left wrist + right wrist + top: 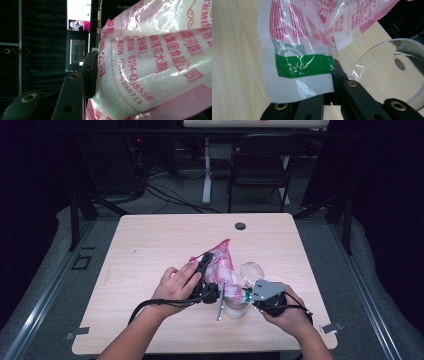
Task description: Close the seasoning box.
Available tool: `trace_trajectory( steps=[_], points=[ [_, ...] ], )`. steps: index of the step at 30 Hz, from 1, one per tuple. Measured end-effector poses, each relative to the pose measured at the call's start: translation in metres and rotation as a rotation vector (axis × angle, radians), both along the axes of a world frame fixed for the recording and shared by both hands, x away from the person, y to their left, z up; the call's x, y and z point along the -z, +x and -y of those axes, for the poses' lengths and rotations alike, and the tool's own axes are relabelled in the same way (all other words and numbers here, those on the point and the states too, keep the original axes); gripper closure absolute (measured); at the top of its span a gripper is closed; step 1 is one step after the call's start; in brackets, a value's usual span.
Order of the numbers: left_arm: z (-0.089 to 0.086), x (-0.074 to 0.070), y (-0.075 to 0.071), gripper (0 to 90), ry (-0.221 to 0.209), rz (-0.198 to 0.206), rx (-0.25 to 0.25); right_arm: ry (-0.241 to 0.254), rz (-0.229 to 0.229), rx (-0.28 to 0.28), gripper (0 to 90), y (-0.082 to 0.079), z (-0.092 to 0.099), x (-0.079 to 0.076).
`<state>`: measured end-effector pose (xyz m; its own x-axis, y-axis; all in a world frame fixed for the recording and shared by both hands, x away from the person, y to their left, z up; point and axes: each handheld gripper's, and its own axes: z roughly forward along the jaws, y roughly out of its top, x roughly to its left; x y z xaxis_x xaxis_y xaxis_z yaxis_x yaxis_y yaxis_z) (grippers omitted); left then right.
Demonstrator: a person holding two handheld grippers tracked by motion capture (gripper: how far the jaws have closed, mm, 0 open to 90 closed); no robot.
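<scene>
Here the left gripper [206,262] is clamped on the soft, slippery bag [155,62] at frame centre; the right gripper [329,96] pinches its thin corner; hold the filled body, not the film.

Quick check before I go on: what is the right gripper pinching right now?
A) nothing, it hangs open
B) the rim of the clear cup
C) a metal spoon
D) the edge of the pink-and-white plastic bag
D: in the right gripper view, the right gripper is shut on the bag edge with the green stripe, while the clear cup stands free beside it.
</scene>
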<state>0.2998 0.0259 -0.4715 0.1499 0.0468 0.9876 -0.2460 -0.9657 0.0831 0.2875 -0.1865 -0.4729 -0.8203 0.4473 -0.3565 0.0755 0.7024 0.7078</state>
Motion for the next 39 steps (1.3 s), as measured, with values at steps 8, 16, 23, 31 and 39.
trace_trajectory(
  steps=[8,16,23,31,39],
  points=[
    [0.0002,0.0012,-0.0001,60.9,-0.001,-0.001,0.003,-0.009,-0.009,-0.007,90.0,0.0002,-0.0026,0.0030],
    [0.0000,0.0011,-0.0003,61.0,-0.002,0.001,0.003,-0.003,-0.009,-0.007,90.0,0.0006,-0.0021,0.0028],
    [0.0002,0.0006,-0.0006,61.0,-0.002,0.007,0.006,0.001,-0.010,-0.008,90.0,0.0002,-0.0023,0.0029],
    [0.0000,0.0013,-0.0003,61.1,-0.007,-0.003,0.003,-0.009,0.002,0.001,90.0,-0.0003,-0.0003,0.0000],
    [-0.0011,0.0005,-0.0006,61.3,-0.006,0.002,0.003,-0.005,0.011,-0.003,90.0,-0.0017,-0.0005,-0.0025]
  ],
)
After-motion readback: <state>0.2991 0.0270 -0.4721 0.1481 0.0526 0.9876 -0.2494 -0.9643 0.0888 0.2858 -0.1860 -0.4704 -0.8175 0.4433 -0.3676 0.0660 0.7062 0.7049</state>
